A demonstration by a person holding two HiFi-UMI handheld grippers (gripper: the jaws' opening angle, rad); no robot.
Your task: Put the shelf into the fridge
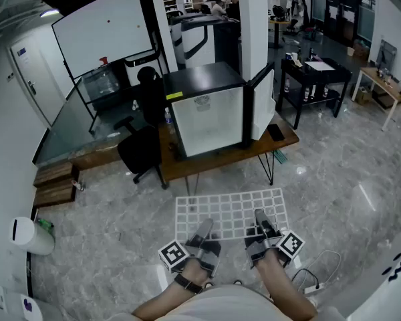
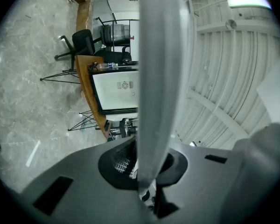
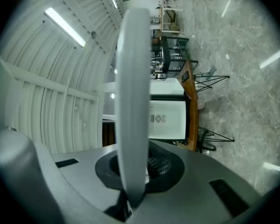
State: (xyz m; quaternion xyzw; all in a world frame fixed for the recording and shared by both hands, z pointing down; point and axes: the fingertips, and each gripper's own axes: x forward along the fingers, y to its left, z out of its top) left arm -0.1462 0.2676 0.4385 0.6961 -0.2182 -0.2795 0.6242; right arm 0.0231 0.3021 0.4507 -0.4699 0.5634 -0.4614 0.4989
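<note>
I hold a white wire shelf (image 1: 228, 212) flat in front of me, above the floor. My left gripper (image 1: 204, 231) is shut on its near edge at the left. My right gripper (image 1: 261, 223) is shut on the near edge at the right. In each gripper view the shelf's rim is a thick white bar (image 2: 159, 78) (image 3: 132, 97) running up between the jaws. The small fridge (image 1: 204, 116) stands on a wooden table (image 1: 220, 158) ahead, door (image 1: 262, 104) swung open to the right, white interior showing. It also shows in both gripper views (image 2: 119, 91) (image 3: 167, 119).
A black office chair (image 1: 142, 146) stands left of the table. A black desk (image 1: 314, 79) is at the back right, a wooden one (image 1: 381, 85) further right. A cable and power strip (image 1: 314, 283) lie on the floor by my right side. A white bin (image 1: 32, 236) is at the left.
</note>
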